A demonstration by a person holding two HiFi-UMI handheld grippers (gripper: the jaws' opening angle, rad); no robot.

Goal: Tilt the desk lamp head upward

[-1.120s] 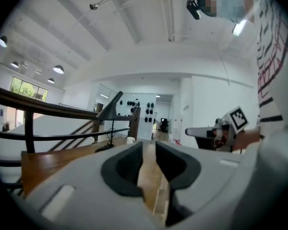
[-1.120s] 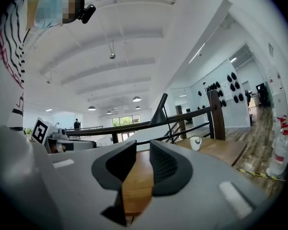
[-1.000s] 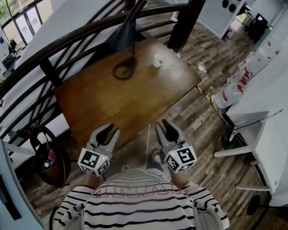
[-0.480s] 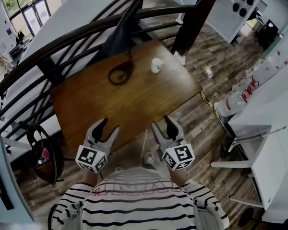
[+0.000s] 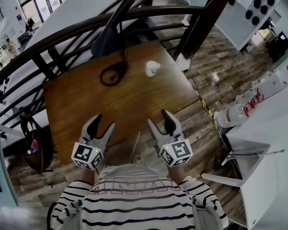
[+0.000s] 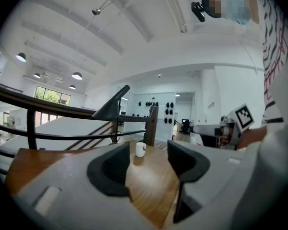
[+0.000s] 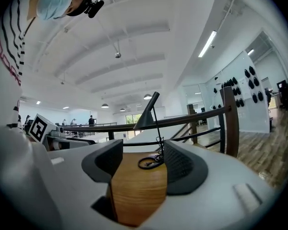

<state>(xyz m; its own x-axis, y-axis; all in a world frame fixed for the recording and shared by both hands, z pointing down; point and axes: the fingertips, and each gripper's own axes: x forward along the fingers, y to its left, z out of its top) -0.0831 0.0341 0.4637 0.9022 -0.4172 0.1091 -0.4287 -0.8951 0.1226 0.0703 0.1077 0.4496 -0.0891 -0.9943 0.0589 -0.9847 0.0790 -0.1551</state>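
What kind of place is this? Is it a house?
Probably not a house: more like a big open office or lab. A wooden table stands by a dark railing, under a high white ceiling with hanging lamps.

The desk lamp (image 5: 108, 37) is black all over, from its cone head to its ring-shaped base. The tabletop (image 5: 110, 104) is warm brown wood with a faint grain and a slight sheen. The small cup (image 5: 151, 68) is white. The railing (image 5: 201, 28) is dark brown, nearly black. The floor (image 5: 215, 78) shows grey-brown planks. The person's shirt (image 5: 139, 207) has black stripes on white, with reddish print across the chest.
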